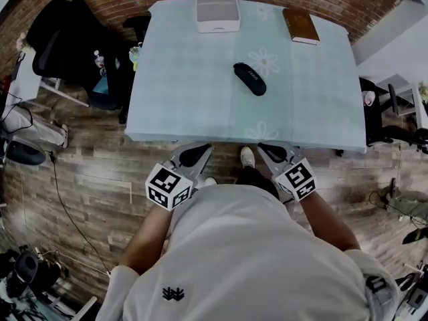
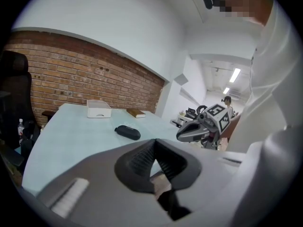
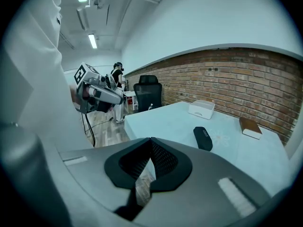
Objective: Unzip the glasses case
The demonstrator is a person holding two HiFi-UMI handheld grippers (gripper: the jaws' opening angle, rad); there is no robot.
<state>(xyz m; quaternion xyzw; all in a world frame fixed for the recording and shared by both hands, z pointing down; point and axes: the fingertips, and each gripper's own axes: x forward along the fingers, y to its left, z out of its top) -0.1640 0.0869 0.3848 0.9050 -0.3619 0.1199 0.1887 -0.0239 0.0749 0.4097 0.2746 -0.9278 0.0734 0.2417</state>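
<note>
Two in play, left gripper (image 1: 194, 155) and right gripper (image 1: 275, 152), each pinched closed on nothing, just off the near edge of the tabletop (image 1: 180, 79). Well beyond them, loose near the tabletop's middle, slightly toward the right edge: the black glasses case (image 1: 249, 78), zip pull too small to make out. Liable to skid or spin if tugged by one gripper without being pinned by the other.

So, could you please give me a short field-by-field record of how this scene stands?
glasses case: black, lying mid-table, untouched
table: pale blue cloth
far edge: white box, brown book
left gripper: shut, empty, short of the table
right gripper: shut, empty, short of the table
unzipping: not yet started
</note>
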